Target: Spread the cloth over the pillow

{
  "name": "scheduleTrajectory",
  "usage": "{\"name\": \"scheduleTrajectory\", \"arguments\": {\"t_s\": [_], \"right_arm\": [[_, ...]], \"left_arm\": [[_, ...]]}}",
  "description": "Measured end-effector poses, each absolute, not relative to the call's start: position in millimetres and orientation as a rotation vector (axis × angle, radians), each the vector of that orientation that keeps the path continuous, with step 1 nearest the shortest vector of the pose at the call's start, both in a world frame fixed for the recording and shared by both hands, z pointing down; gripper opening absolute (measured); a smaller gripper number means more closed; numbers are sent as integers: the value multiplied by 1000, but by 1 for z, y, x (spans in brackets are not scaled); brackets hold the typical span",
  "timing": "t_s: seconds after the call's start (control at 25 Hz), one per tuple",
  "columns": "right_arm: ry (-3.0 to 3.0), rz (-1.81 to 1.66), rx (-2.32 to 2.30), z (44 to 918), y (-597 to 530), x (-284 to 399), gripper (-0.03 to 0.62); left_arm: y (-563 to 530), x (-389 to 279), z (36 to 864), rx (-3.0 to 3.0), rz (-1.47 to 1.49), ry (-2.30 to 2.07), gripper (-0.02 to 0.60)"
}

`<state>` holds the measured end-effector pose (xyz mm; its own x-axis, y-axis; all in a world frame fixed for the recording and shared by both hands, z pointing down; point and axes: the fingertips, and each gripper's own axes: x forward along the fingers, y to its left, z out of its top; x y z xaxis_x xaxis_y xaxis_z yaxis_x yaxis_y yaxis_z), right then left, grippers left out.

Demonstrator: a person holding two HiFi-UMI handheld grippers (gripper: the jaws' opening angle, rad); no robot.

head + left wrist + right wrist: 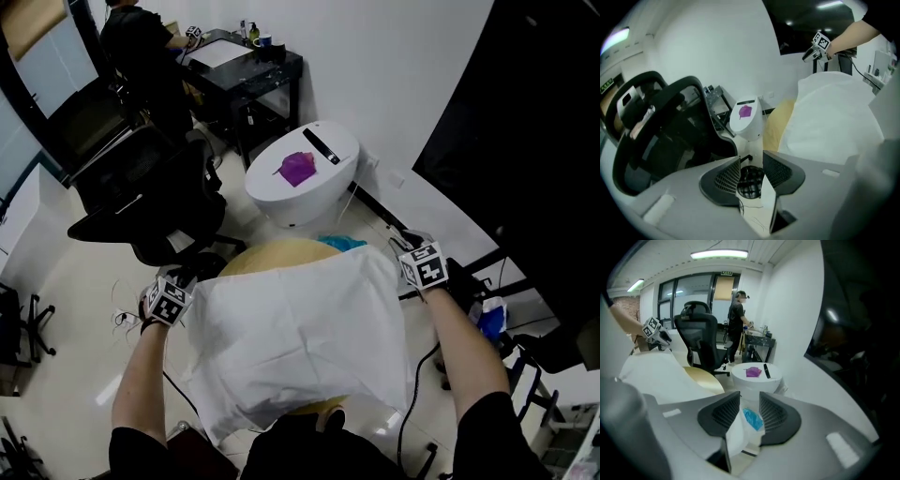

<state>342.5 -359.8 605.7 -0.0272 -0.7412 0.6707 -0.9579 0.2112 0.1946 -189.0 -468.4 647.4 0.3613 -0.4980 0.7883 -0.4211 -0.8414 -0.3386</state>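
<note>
A white cloth [300, 337] lies spread and puffed up in front of me, also in the left gripper view [834, 117] and the right gripper view [651, 371]. A rounded tan shape [281, 253] peeks out past its far edge; whether it is the pillow I cannot tell. My left gripper [183, 278] is at the cloth's far left corner, my right gripper [405, 247] at the far right corner. Both stand with a gap between the pads. A slack bit of white cloth sits low between the left gripper [751, 161] and between the right gripper [750, 397], not pressed.
Beyond the cloth stands a white round pod table [272, 192] carrying a purple thing [298, 169] and a black remote [322, 147]. A black office chair [150, 211] is at the left. A person [141, 52] stands at a black desk [281, 70]. A blue bag [342, 244] lies on the floor.
</note>
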Motion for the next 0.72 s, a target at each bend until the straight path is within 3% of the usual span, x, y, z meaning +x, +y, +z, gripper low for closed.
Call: {"name": "scheduleTrajectory", "arguments": {"t_s": [0.36,0.72], "right_arm": [[-2028,198,1609,496,-291,328,141],[-2160,176,1517,491,-188,334,141]], "left_arm": [[-380,-38,542,-2563,-1119,545,138],[-241,106,520,-2633,-1001,288,138]]}}
